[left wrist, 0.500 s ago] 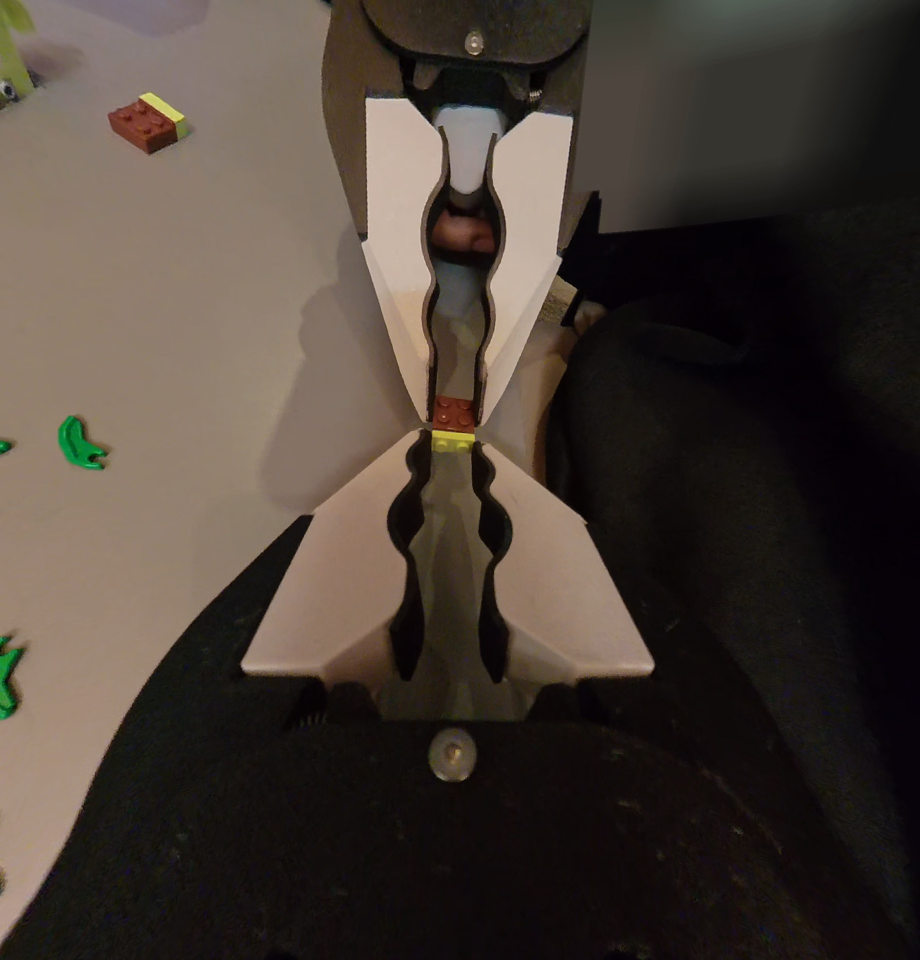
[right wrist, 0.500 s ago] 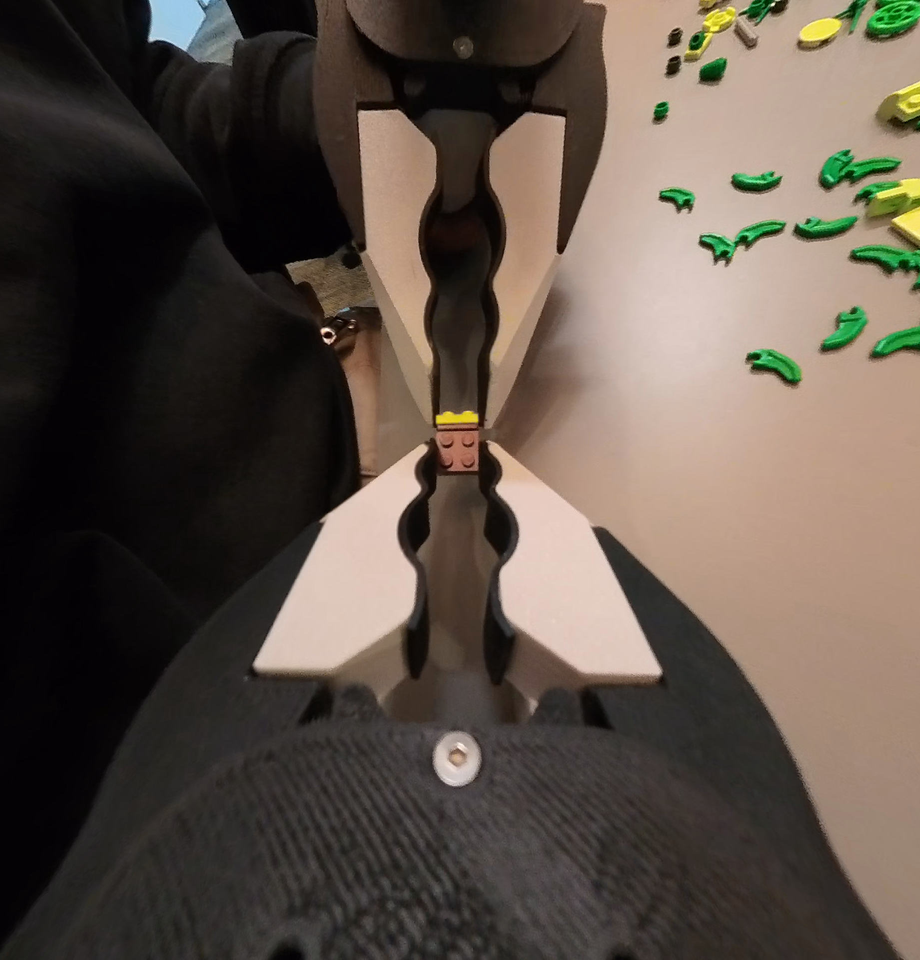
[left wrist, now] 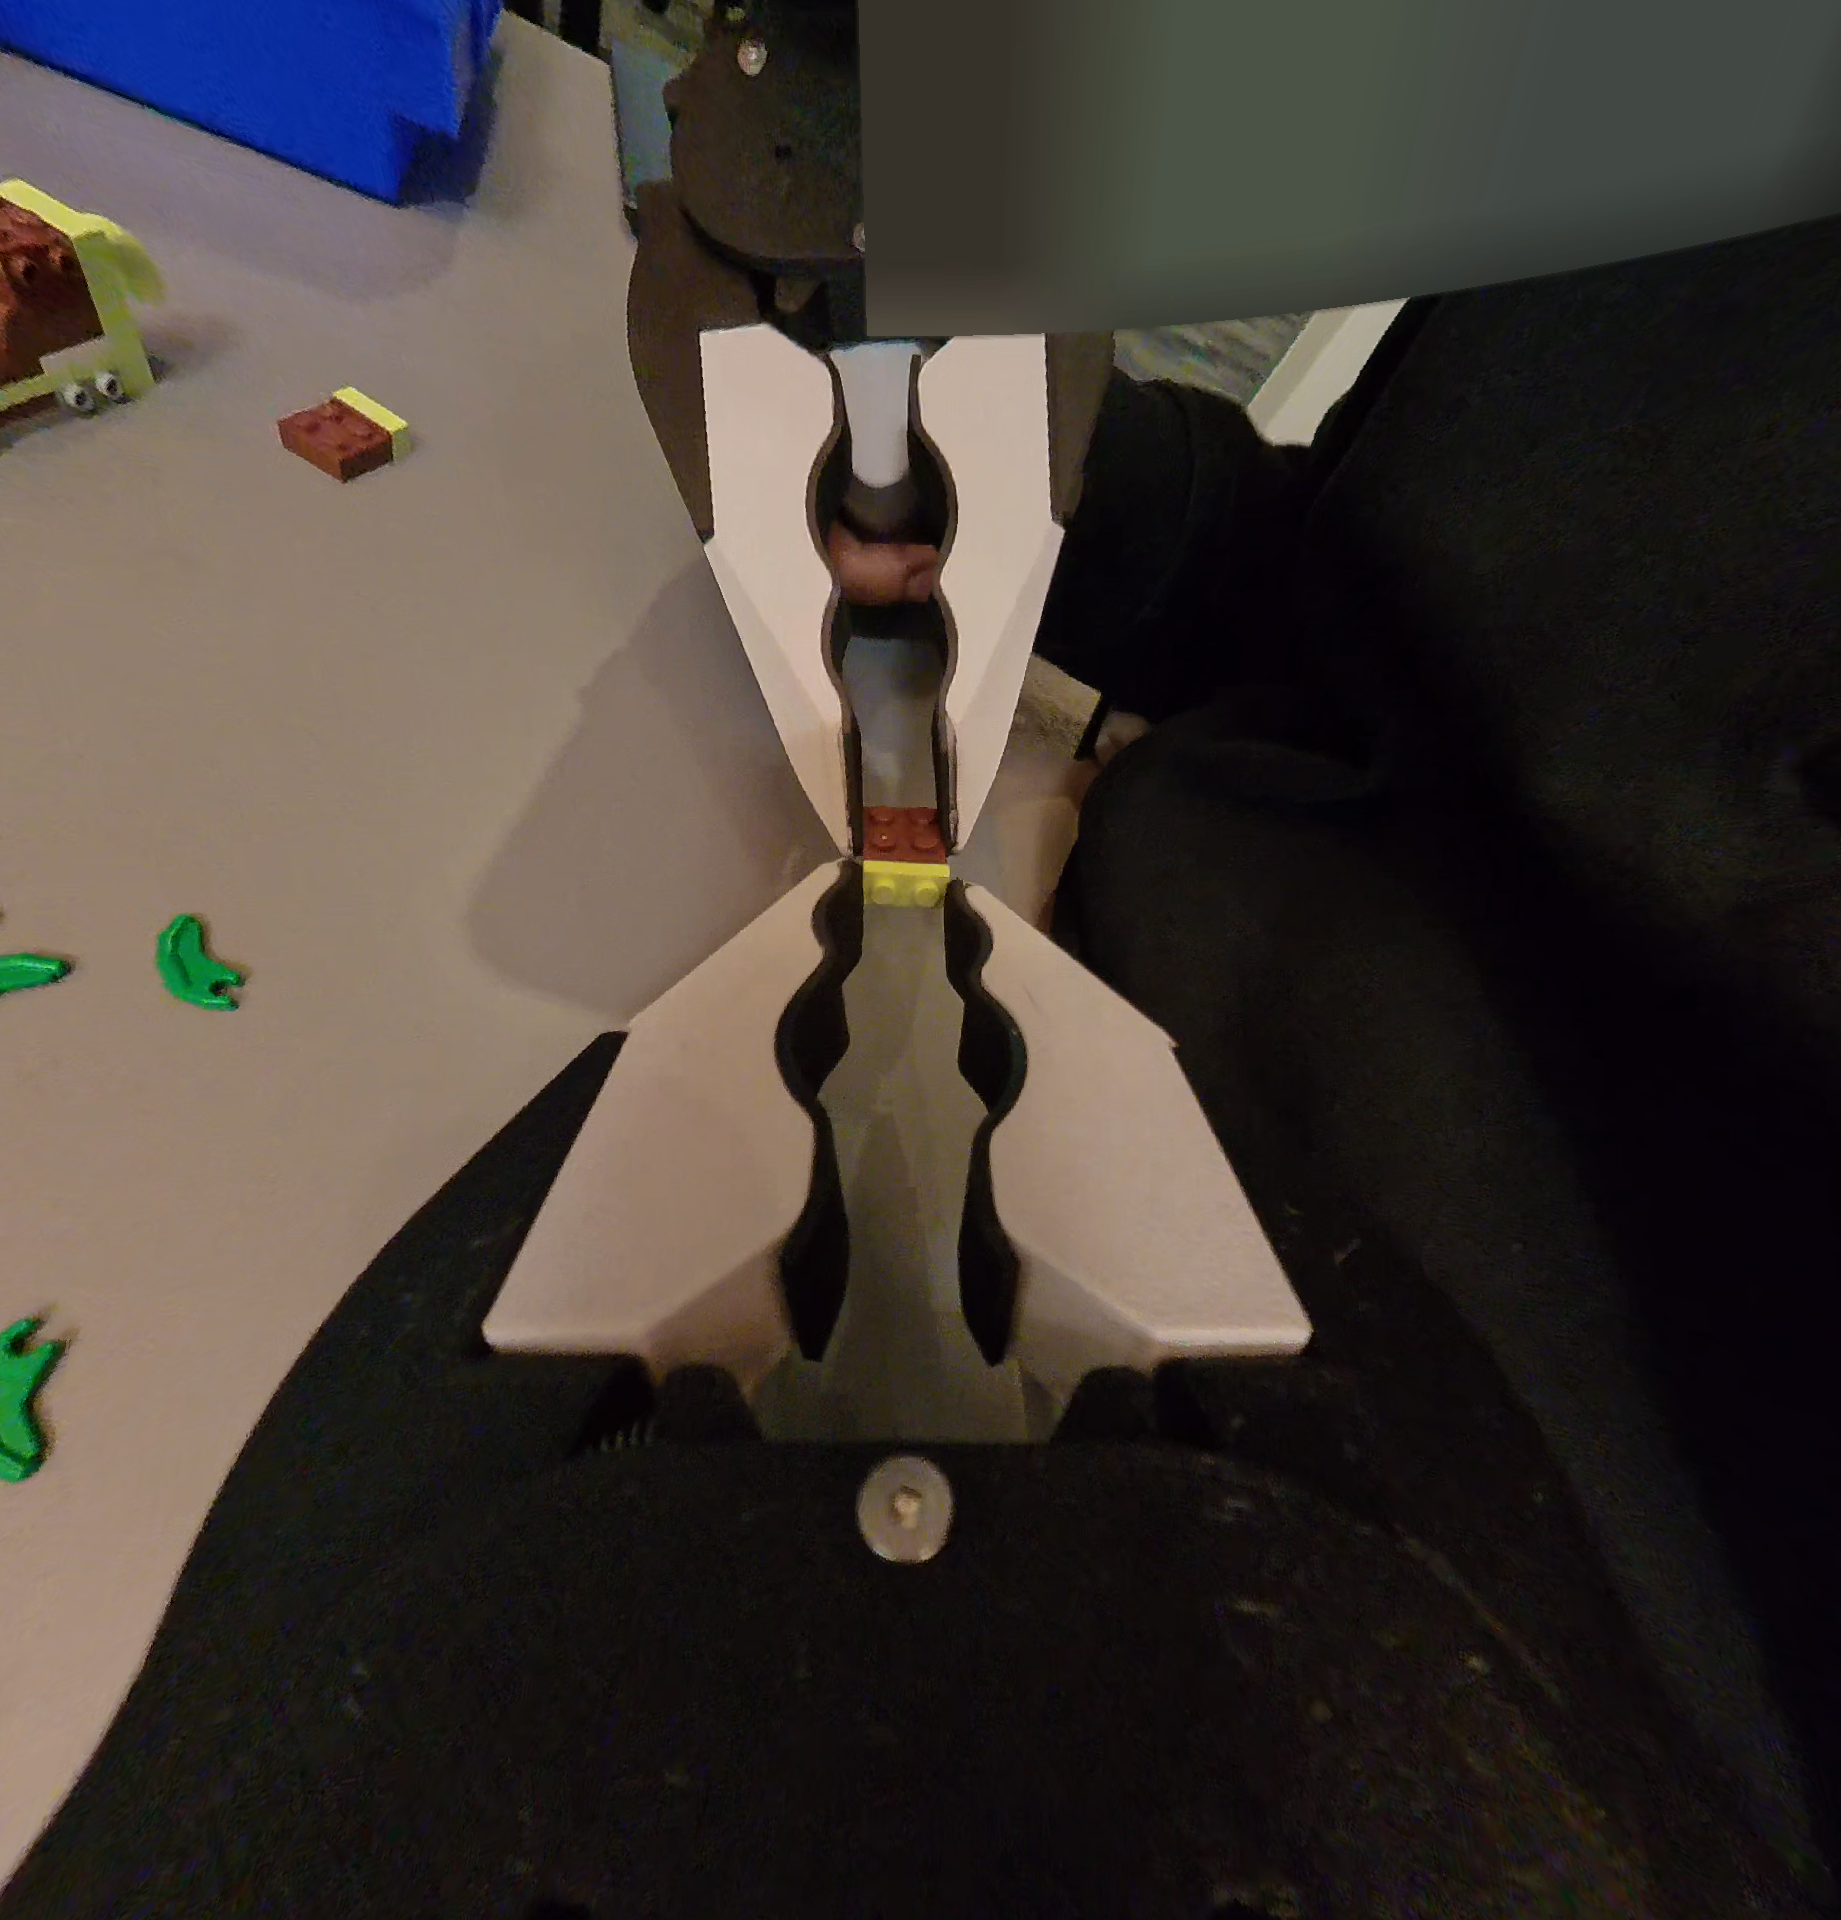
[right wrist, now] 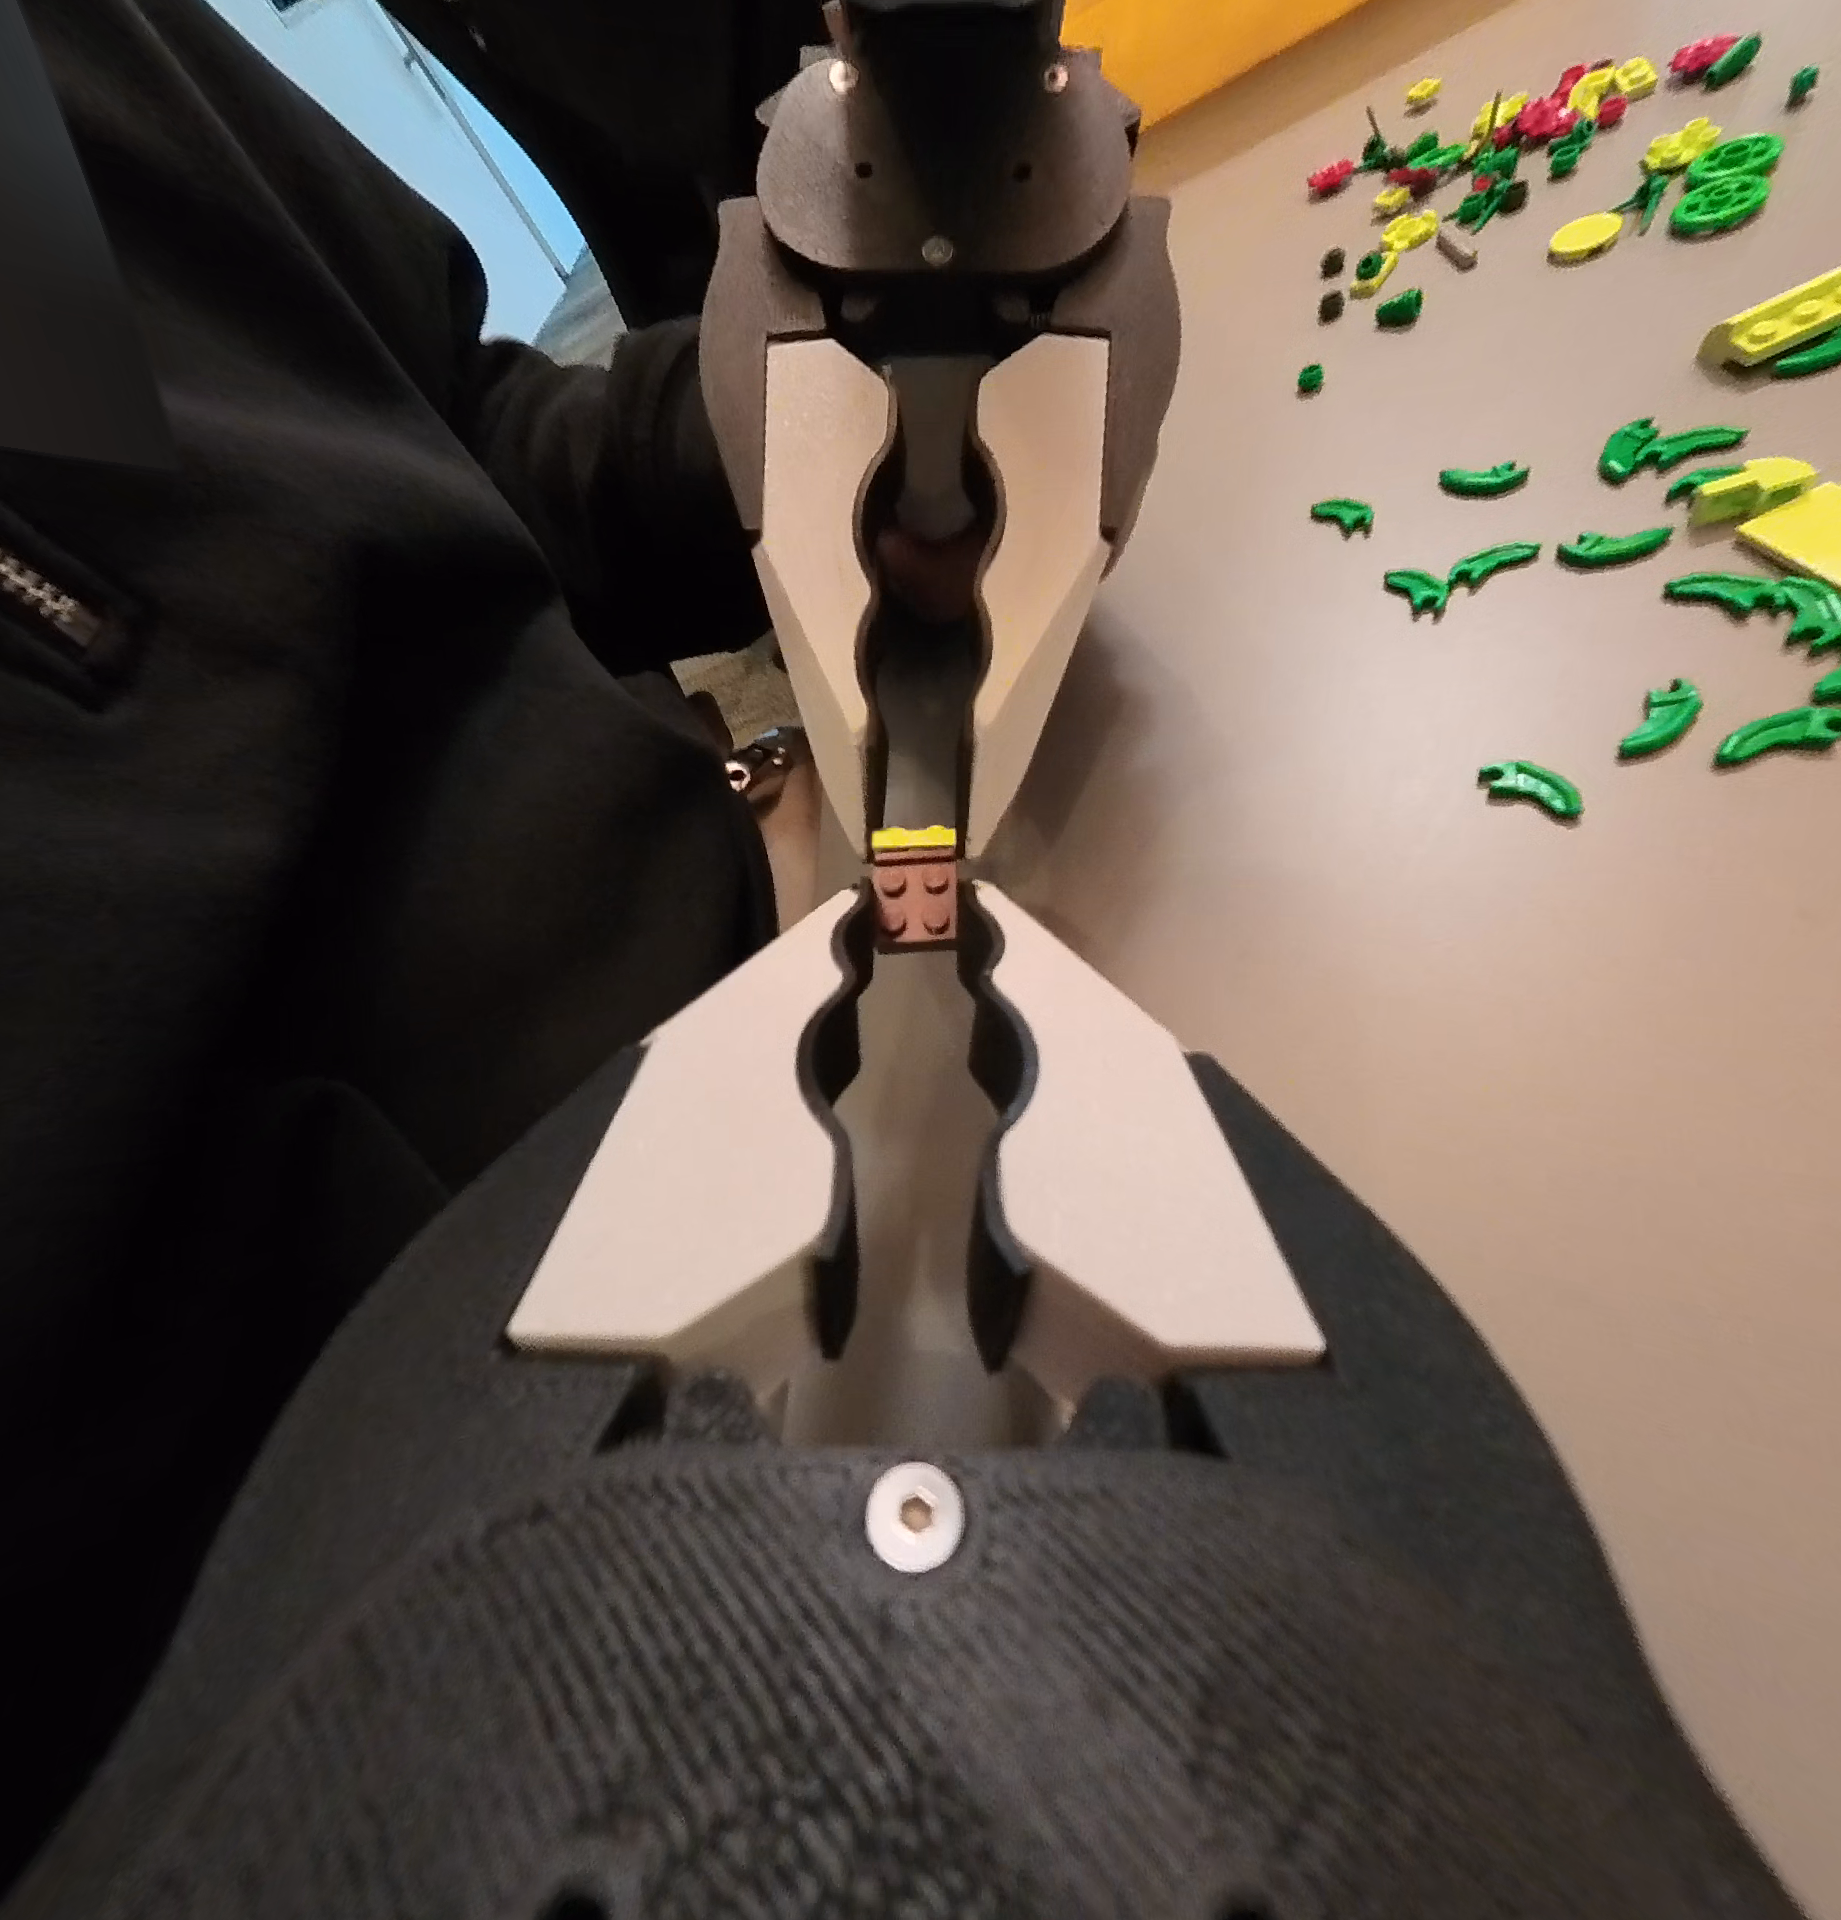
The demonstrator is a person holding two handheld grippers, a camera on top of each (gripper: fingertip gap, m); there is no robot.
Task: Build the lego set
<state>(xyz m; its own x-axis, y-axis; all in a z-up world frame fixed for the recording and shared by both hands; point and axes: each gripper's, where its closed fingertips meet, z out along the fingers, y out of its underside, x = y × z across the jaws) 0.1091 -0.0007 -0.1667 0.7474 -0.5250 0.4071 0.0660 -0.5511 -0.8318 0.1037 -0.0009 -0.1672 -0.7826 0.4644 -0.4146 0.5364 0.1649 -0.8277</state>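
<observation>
My two grippers meet tip to tip above the table's near edge. In the left wrist view, my left gripper (left wrist: 903,896) is shut on a small yellow brick (left wrist: 903,885). The right gripper opposite it holds a brown 2x2 brick (left wrist: 903,834) pressed against the yellow one. In the right wrist view, my right gripper (right wrist: 916,920) is shut on the brown brick (right wrist: 916,909), and the yellow brick (right wrist: 911,837) sits in the left gripper's tips beyond it. The two bricks touch face to face.
A brown-and-yellow brick pair (left wrist: 342,436), a partly built brown and lime model (left wrist: 43,301) and a blue box (left wrist: 272,94) lie far left. Green leaf pieces (right wrist: 1529,784), yellow plates (right wrist: 1799,322) and a pile of small pieces (right wrist: 1518,145) lie to the right. A person in black (right wrist: 272,727) is close. Both grippers' tips are close together, under 4 cm apart.
Both grippers, still tip to tip with the bricks held, have tilted up a little, so more of the far table shows. The grips are unchanged.
</observation>
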